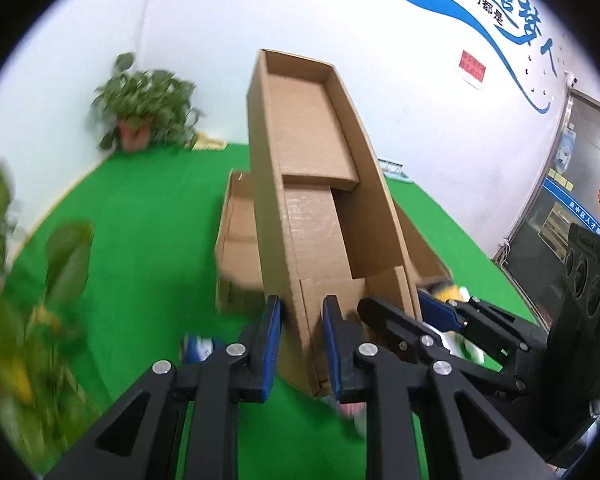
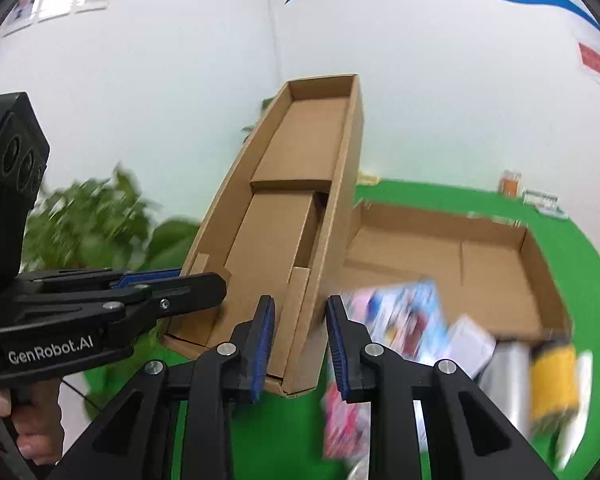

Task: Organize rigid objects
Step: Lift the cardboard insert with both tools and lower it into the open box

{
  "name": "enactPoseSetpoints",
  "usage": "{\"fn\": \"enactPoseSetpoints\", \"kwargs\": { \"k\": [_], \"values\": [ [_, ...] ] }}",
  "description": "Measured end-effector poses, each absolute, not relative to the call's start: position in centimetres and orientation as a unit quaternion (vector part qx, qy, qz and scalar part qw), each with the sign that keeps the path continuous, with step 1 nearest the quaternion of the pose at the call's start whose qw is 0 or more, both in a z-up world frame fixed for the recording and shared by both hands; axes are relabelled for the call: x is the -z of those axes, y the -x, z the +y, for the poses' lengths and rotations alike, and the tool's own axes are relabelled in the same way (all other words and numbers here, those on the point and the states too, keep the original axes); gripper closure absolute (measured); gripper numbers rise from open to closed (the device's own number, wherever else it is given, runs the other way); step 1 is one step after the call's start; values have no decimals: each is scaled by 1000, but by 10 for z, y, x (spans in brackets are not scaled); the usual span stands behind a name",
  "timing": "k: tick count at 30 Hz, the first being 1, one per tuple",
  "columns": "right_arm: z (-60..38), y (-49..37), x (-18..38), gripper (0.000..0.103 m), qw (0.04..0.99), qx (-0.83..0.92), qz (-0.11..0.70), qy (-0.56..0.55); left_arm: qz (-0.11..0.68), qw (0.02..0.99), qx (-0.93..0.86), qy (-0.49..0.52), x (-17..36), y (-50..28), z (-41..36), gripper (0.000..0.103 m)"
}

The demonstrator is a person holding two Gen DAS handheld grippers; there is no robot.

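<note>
Green felt (image 1: 140, 220) under a white wall carries the open base carton (image 2: 480, 264). You have both grippers, left (image 1: 300, 344) and right (image 2: 298, 344), clamped narrow on the near walls of the cardboard tray (image 1: 320, 184), tilted above the carton, probably to clear the loose packets (image 2: 404, 316).

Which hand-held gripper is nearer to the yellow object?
Right. The right hand-held gripper is beside the yellow object; the left hand-held gripper is across the cardboard box from it.

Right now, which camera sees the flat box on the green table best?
The right wrist view: the flat box lies open there, its floor and far walls in plain sight. The left wrist view shows only slivers of it, because the raised lid stands in front.
</note>
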State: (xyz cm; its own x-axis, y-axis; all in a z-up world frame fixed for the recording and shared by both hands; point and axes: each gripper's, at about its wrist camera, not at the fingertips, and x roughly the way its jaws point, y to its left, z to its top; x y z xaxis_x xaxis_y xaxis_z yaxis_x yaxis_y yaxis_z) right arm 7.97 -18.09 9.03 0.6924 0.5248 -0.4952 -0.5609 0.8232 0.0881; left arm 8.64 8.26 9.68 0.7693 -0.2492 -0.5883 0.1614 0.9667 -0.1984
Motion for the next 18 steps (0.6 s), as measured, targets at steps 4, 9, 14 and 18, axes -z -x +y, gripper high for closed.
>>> {"fn": "enactPoseSetpoints", "kwargs": {
  "k": [4,9,14,18],
  "values": [
    [-172,-140,-119,80,926,-275,258,39,325,938,112,48,-122,-146,77,83],
    [-151,-229,-124,80,906,-273,322,33,362,926,100,32,-116,-224,77,83],
    [-128,-306,-88,81,875,-269,402,13,425,899,92,52,-74,-285,90,83],
    [-102,-346,-41,81,839,-266,474,11,470,875,85,80,-31,-316,107,83]
  ]
}}
